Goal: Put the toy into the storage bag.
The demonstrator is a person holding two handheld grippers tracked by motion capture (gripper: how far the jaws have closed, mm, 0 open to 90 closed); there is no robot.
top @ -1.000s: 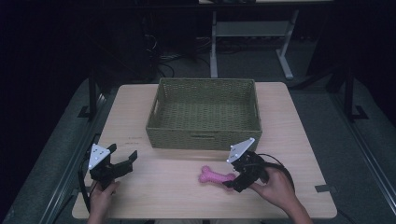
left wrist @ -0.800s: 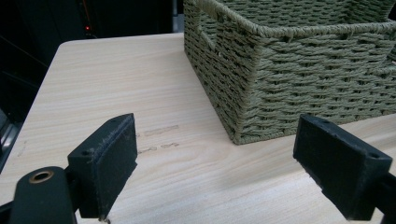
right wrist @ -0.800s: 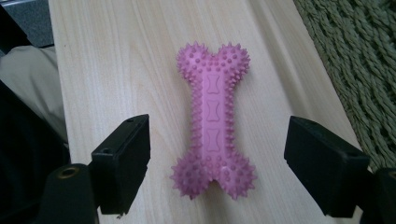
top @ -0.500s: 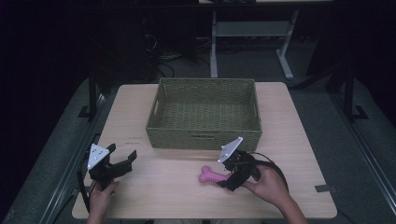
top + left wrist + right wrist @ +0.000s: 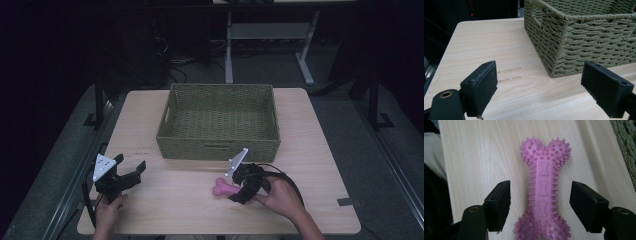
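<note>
A pink spiky rubber bone [image 5: 221, 187] [image 5: 543, 192] lies flat on the wooden table [image 5: 180, 200], just in front of a woven green basket [image 5: 218, 120]. My right gripper [image 5: 239, 189] [image 5: 540, 205] is open and straddles the bone, one jaw on each side of its shaft, with gaps on both sides. My left gripper [image 5: 127, 172] [image 5: 544, 91] stands open at the table's front left with nothing between its jaws; the basket's near corner [image 5: 554, 72] lies ahead of it.
The basket is empty and takes up the table's far middle. In the right gripper view its woven edge [image 5: 626, 147] shows at the right. A black cable [image 5: 285, 177] loops behind the right hand. Dark floor and a metal frame [image 5: 265, 35] lie beyond the table.
The right gripper has slid left along the table and its open jaws now enclose the pink bone. The left gripper has stayed in place.
</note>
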